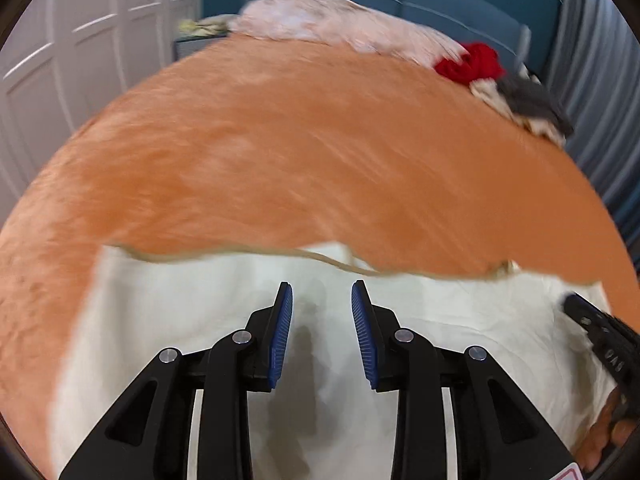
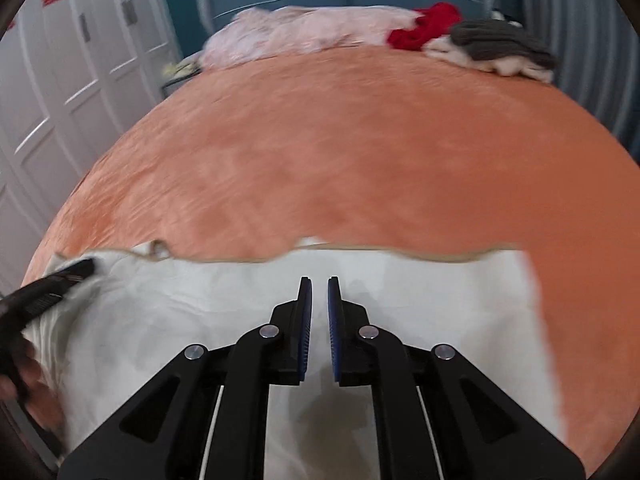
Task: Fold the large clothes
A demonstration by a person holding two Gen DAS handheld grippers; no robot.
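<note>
While the white cloth (image 1: 168, 320) lies flat on the orange bed (image 1: 280, 152), low in the frame, the left claw (image 1: 322, 320) gapes empty above it; the right claw (image 2: 319, 320) hangs almost closed, holding nothing.

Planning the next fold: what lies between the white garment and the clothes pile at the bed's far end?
Only bare orange bedspread separates the white garment from the clothes pile; both wrist views show it.

Bright, even light; motion blur throughout; fisheye bending and dark vignette at edges.
</note>
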